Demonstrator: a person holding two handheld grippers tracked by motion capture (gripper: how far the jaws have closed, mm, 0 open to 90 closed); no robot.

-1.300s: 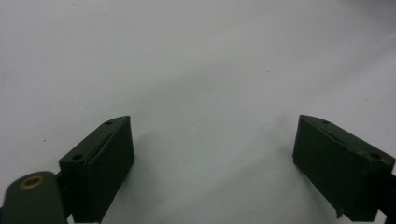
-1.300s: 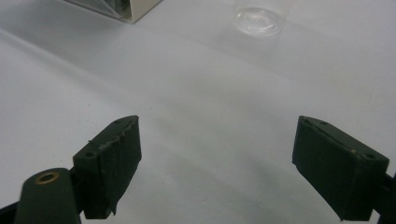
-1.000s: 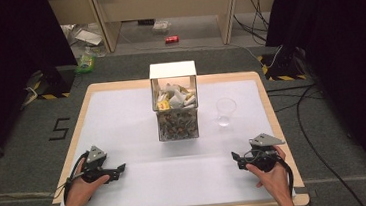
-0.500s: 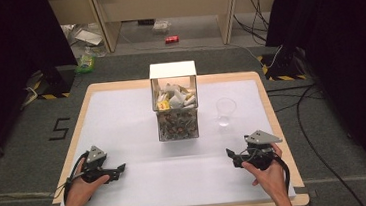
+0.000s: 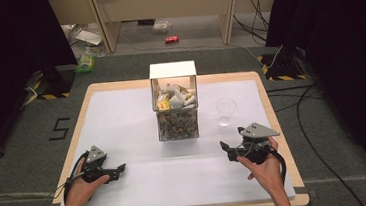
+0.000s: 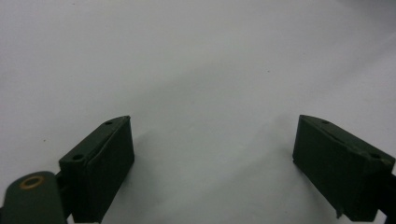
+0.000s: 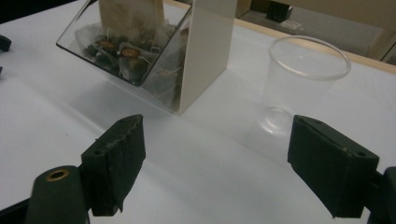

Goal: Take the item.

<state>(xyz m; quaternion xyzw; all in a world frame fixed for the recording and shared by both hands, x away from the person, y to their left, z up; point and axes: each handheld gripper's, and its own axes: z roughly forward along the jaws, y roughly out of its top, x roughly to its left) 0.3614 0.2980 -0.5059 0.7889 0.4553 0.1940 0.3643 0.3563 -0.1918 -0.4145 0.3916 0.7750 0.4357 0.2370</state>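
While both tools (image 5: 114,169) (image 5: 228,149) gape empty, white table (image 5: 122,118) w/ dark curtains (image 5: 10,43) around.

- Clear-walled rectangular box of small packets (image 5: 175,106): in the high view the packets are too small to identify; in the right gripper view the box's upper part is cut off by the top edge.
- Small red object (image 5: 171,39) on the floor beyond the white-topped desk (image 5: 122,118): too small to identify.
- Person's forearms: cut off by the bottom edge of the high view.
- Left gripper (image 6: 212,154) and right gripper (image 7: 215,161): their bodies lie below the bottom edge of their own views.
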